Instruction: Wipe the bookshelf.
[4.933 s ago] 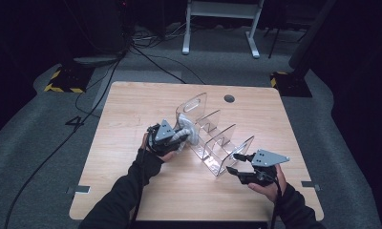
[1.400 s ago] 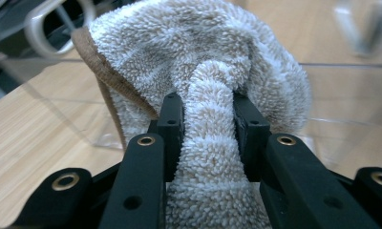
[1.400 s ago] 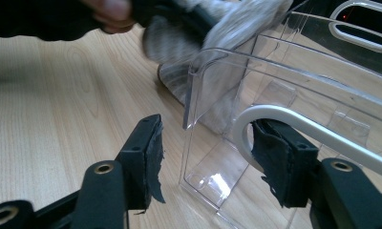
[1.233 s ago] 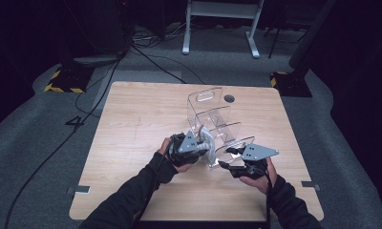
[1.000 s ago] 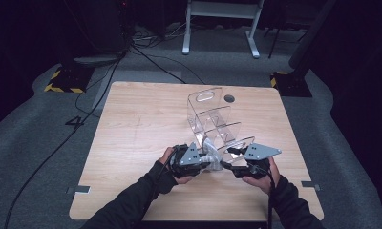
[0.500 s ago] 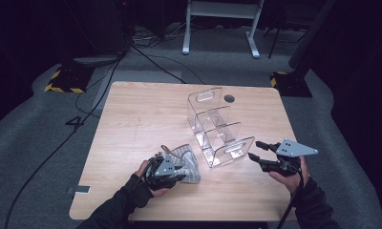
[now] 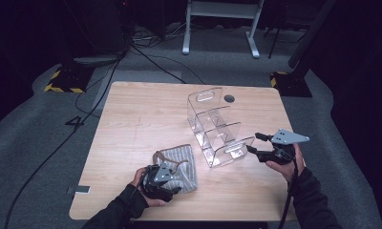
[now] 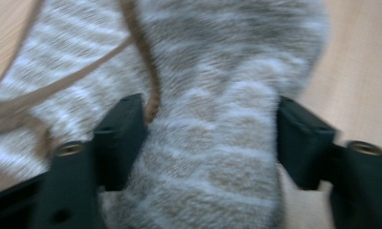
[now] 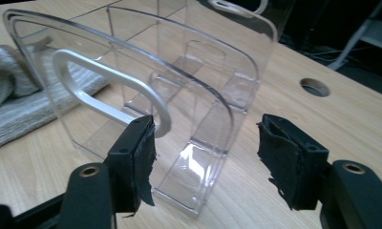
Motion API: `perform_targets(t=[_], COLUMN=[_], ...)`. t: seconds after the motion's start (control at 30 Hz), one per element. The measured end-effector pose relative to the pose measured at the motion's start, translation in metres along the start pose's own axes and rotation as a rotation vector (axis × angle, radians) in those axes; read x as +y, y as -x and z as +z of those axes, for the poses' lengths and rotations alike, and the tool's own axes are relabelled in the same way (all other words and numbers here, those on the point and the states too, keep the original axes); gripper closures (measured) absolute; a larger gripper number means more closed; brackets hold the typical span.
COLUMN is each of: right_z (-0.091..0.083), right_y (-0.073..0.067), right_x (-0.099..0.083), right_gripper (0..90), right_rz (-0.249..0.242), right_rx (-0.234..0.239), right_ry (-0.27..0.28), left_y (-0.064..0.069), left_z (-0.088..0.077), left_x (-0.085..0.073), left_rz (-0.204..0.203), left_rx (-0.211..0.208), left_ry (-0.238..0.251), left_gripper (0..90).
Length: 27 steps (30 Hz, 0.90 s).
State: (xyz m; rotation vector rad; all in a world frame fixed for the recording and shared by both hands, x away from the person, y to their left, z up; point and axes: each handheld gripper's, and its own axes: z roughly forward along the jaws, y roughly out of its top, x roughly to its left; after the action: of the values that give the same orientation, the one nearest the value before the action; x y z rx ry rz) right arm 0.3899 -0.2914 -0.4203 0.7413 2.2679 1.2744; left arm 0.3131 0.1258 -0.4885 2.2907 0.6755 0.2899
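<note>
L gripper [image 7: 166, 183] sits at the near-left part of the table [image 7: 132, 119], over a grey striped cloth [image 7: 182, 164] with a thin brown cord. In the L gripper view the jaws stand wide, one on each side of a ridge of the cloth [image 8: 213, 143]; they have just been opening, and the pads [image 8: 124, 138] no longer press on the fabric, though the cloth lies between them. The cloth lies flat on the table, just left of the clear rack [image 7: 217, 129] and apart from it. R gripper [image 7: 258, 143] is at the near-right side, held by the R hand [image 7: 287, 164], pointing toward the rack's near end. Its jaws are wide too, having just been opening; nothing is gripped. In the R gripper view the rack [image 9: 146, 81] stands upright just beyond the pads [image 9: 141, 157], its near panel w/ an oval handle slot [image 9: 108, 90] facing the camera; the L pad overlaps the slot's lower edge in that view, contact cannot be told. Rack is a clear acrylic divider w/ several compartments, set diagonally at table centre-right. A round hole [image 7: 229, 98] in the table lies beyond the rack's far end.
</note>
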Motion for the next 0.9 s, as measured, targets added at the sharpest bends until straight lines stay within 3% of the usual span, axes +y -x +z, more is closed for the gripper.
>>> perform_targets(t=[0.07,0.13,0.23,0.33,0.4,0.6,0.73,0.9], right_z=[0.003,0.005,0.008,0.010,0.009,0.009,0.011,0.015], right_y=[-0.001,-0.003,-0.006,-0.010,-0.010,-0.021,-0.034,-0.050], right_x=[0.000,0.001,0.001,0.002,0.002,0.005,0.008,0.013], right_gripper=[39.1,40.2,41.3,40.6,45.0,50.3,51.7,53.2], right_rz=[-0.004,-0.010,-0.017,-0.025,-0.017,-0.042,-0.084,-0.113], right_rx=[0.012,0.029,0.045,0.045,0.066,0.127,0.178,0.225], right_ry=[-0.005,-0.007,-0.010,-0.012,-0.002,0.006,0.000,0.005], left_y=[-0.007,-0.010,-0.012,-0.012,-0.011,-0.012,-0.016,-0.025], left_z=[0.000,0.002,0.007,0.013,0.017,0.020,0.018,0.014], left_x=[-0.001,-0.002,-0.002,0.001,0.003,0.006,0.008,0.008], left_rz=[-0.044,-0.060,-0.035,-0.002,0.019,0.015,0.008,0.007], left_rx=[0.001,-0.006,-0.014,-0.029,-0.041,-0.035,-0.029,-0.016], left_ry=[-0.006,-0.019,-0.043,-0.072,-0.093,-0.103,-0.093,-0.075], left_gripper=[18.1,16.2,14.6,7.9,2.8,2.1,10.5,38.3])
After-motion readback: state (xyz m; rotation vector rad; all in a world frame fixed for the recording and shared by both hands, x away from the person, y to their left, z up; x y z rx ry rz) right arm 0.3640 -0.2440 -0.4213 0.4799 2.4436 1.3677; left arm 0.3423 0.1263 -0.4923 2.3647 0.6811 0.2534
